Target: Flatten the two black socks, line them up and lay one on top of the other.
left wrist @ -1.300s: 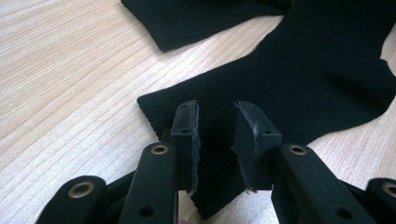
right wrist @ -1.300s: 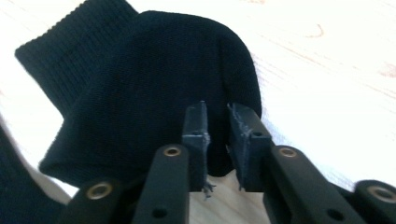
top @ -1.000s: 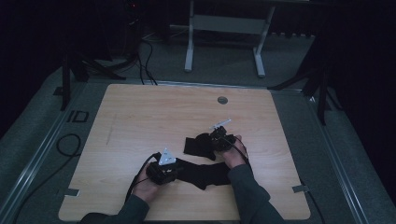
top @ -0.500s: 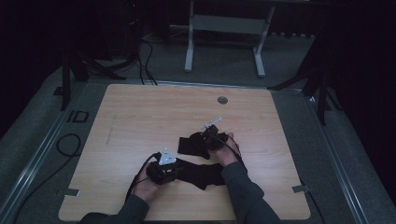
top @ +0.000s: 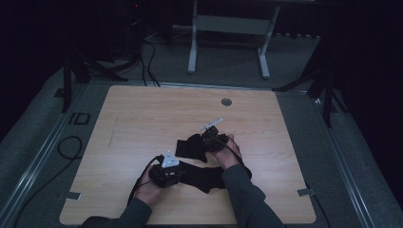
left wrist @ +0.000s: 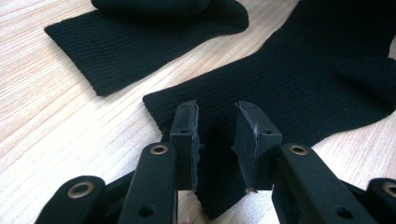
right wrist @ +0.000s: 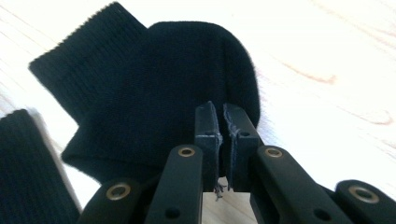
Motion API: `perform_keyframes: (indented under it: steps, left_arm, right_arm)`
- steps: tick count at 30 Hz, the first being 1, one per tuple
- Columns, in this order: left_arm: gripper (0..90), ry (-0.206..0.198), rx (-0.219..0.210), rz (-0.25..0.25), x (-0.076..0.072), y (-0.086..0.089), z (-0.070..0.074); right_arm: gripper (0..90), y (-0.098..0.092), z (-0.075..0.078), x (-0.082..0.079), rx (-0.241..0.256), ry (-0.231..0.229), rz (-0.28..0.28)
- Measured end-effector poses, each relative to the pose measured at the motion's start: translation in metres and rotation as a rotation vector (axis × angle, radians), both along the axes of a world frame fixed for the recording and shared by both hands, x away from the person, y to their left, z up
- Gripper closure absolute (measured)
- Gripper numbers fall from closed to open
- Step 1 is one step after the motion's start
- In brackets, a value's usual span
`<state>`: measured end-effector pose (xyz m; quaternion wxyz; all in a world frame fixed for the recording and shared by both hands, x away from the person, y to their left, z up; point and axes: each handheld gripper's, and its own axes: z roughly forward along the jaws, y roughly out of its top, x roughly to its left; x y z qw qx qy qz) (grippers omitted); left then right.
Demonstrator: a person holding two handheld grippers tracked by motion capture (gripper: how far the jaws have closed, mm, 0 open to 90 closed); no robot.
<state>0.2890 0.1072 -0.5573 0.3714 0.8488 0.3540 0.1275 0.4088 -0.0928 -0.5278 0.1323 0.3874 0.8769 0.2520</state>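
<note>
- While the left tongs stand spread over the near sock, one jaw on each side of its ribbed cuff corner, nothing is gripped there; I would push them a little further onto the fabric before squeezing, so they bite the cuff itself and not just its frayed rim.
- Seen from the high view, that near sock lies flat close to the table's near edge, roughly at its middle, running between the person's two forearms, with the left tongs at its left end.
- Keeping this sock pinned flat should matter, since a pull from the other side could drag it along.
- Further in, the right tongs are pressed nearly together on the edge of the far sock, which is doubled over on itself, with a few threads hanging between the jaws; that hold looks thin to me.
- From above, the far sock sits just beyond the near one, toward the table's centre, with the right tongs at its right side.
- A slow, low lift would probably keep the fold from springing open; a snatch may slip it free.
</note>
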Motion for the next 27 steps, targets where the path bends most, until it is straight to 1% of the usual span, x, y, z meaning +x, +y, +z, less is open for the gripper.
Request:
perform_keyframes:
  steps: [1,5,8,13,18,20,23,24,27]
  left_arm:
    - [70.1,0.000,-0.002,0.001,0.000,0.000,0.000]
    - [70.1,0.000,0.003,0.000,0.000,0.000,0.000]
    - [70.2,0.001,0.003,0.001,0.000,0.000,0.000]
    - [70.5,-0.001,0.010,0.002,0.000,-0.001,0.000]
    - [70.4,0.000,0.009,0.002,0.000,-0.001,-0.001]
    - [70.4,-0.002,0.011,0.003,0.000,-0.001,-0.001]
    - [70.5,-0.002,0.011,0.003,0.000,-0.001,-0.001]
    - [70.5,-0.003,0.011,0.003,0.000,-0.001,-0.001]
    - [70.5,-0.004,0.012,0.003,-0.001,-0.001,-0.001]
  right_arm:
    - [84.9,-0.002,0.002,0.000,0.001,-0.005,-0.002]
    - [84.9,-0.011,0.012,-0.001,0.035,-0.013,-0.012]
    - [84.8,-0.018,0.018,-0.003,0.051,-0.022,-0.015]
    - [84.7,-0.033,0.025,-0.007,0.065,-0.036,-0.032]
    - [84.6,-0.052,0.026,-0.010,0.058,-0.036,-0.053]
    - [84.5,-0.059,0.026,-0.011,0.054,-0.034,-0.070]
    - [84.1,-0.069,0.025,-0.013,0.036,-0.036,-0.084]
    - [83.9,-0.071,0.025,-0.015,0.026,-0.045,-0.090]
    - [83.9,-0.079,0.024,-0.017,0.021,-0.050,-0.101]
